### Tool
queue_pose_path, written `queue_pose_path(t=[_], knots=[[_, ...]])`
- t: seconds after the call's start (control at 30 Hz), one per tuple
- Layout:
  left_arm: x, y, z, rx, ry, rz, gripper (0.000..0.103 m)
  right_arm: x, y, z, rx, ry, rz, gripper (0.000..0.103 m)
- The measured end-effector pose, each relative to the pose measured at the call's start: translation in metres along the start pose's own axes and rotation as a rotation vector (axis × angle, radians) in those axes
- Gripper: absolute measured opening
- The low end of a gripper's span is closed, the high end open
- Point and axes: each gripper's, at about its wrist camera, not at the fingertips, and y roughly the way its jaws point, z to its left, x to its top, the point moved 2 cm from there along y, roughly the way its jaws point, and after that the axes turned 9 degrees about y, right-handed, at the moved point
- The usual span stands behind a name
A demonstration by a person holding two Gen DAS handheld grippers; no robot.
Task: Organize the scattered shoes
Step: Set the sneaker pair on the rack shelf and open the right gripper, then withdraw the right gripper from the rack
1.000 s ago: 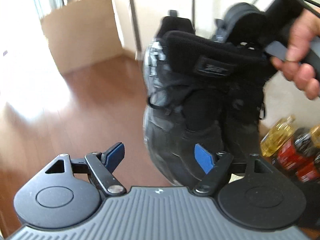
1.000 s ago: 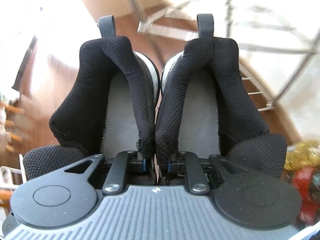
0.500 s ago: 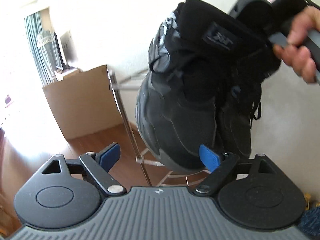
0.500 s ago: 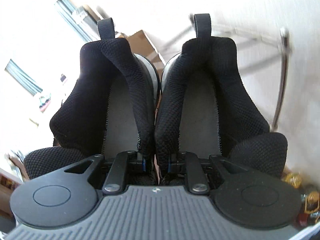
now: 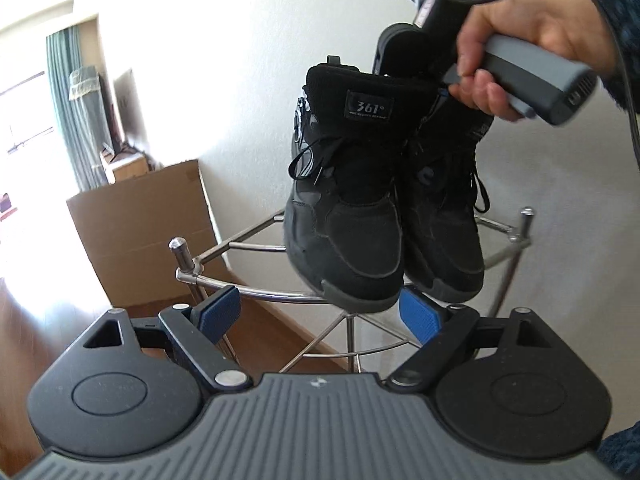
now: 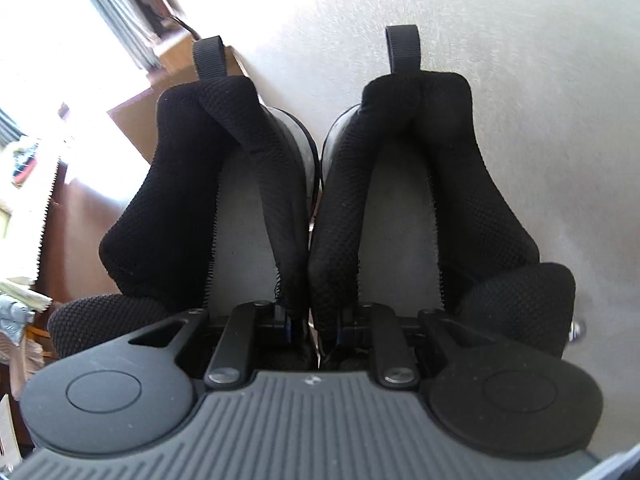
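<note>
A pair of black high-top shoes [image 5: 348,200] hangs toes down just above the top ring of a chrome shoe rack [image 5: 240,292]. My right gripper [image 6: 312,320] is shut on the two inner collars, pinching both shoes [image 6: 192,184] together from above. In the left wrist view a hand [image 5: 532,28] holds that gripper's grey handle [image 5: 536,76]. My left gripper [image 5: 320,312] is open just below and in front of the toes, its blue pads [image 5: 218,314] touching nothing.
A cardboard box [image 5: 152,232] stands on the wooden floor left of the rack, against the white wall. The rack's upright posts [image 5: 180,254] stick up at its rim, and lower tiers show beneath. A curtain [image 5: 80,120] and bright window lie far left.
Both grippers have risen. The shoes went from near floor level up to above the rack's top ring. My left jaws have spread wider.
</note>
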Motion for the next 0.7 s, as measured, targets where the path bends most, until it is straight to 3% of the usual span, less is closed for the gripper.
queue_pose_path(t=[0.1,0.23,0.43,0.5,0.53,0.57,0.63,0.7], knots=[[0.009,0.025,0.006,0.002,-0.017,0.043,0.088,0.021,0.031,0.011,-0.067,0.011,0.046,0.016],[0.011,0.004,-0.027,-0.002,-0.016,0.075,0.088,0.031,0.064,0.013,-0.138,0.023,0.117,0.019],[0.009,0.011,-0.037,-0.004,0.007,0.098,0.088,0.040,0.077,0.032,-0.192,-0.038,0.136,0.025],[0.007,0.008,-0.038,-0.006,0.010,0.098,0.088,0.038,0.066,0.035,-0.197,-0.076,0.062,0.048],[0.007,0.010,-0.036,-0.007,0.009,0.100,0.088,0.038,0.052,0.042,-0.205,-0.139,-0.039,0.071],[0.005,0.009,-0.034,-0.004,0.010,0.105,0.088,0.039,0.041,0.048,-0.216,-0.195,-0.117,0.078],[0.002,0.008,-0.030,0.011,0.012,0.104,0.088,0.042,0.007,0.058,-0.221,-0.272,-0.275,0.078],[-0.009,-0.012,-0.022,0.037,0.004,0.078,0.088,0.036,-0.030,0.056,-0.127,-0.269,-0.369,0.079]])
